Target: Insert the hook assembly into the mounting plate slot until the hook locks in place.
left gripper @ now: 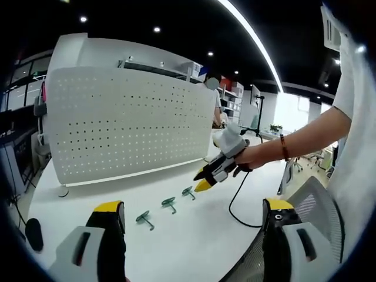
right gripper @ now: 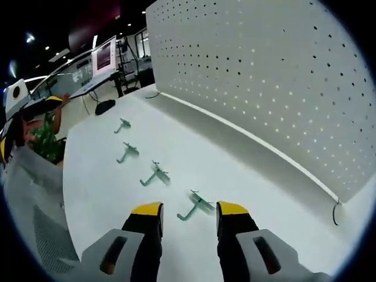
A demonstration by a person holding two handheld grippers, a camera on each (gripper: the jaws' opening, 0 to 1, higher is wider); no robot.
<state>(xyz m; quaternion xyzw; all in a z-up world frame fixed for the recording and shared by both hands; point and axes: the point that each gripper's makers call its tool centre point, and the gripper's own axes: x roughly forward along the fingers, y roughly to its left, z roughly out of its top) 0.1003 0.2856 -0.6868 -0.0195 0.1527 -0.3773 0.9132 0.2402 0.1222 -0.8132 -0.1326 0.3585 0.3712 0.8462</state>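
A white perforated mounting plate point(left gripper: 129, 123) stands upright on the white table point(left gripper: 194, 235); it is also in the right gripper view point(right gripper: 264, 76). Small green hooks lie in a row before it point(left gripper: 144, 219) point(left gripper: 169, 203) point(left gripper: 188, 192). In the right gripper view the row runs away from me point(right gripper: 122, 125) point(right gripper: 127, 152) point(right gripper: 155, 174), and the nearest hook point(right gripper: 197, 205) lies flat just beyond my right gripper point(right gripper: 189, 210), whose jaws are open. That gripper point(left gripper: 202, 183) hangs low at the row's far end, held by a hand. My left gripper point(left gripper: 194, 208) is wide open with nothing in it.
A black cable point(left gripper: 235, 205) loops over the table edge. A black mouse point(right gripper: 106, 106) lies at the row's far end, also seen near me point(left gripper: 32, 232). A mesh chair point(left gripper: 311, 200) stands beside the table. A monitor point(right gripper: 106, 56) sits on the desk behind.
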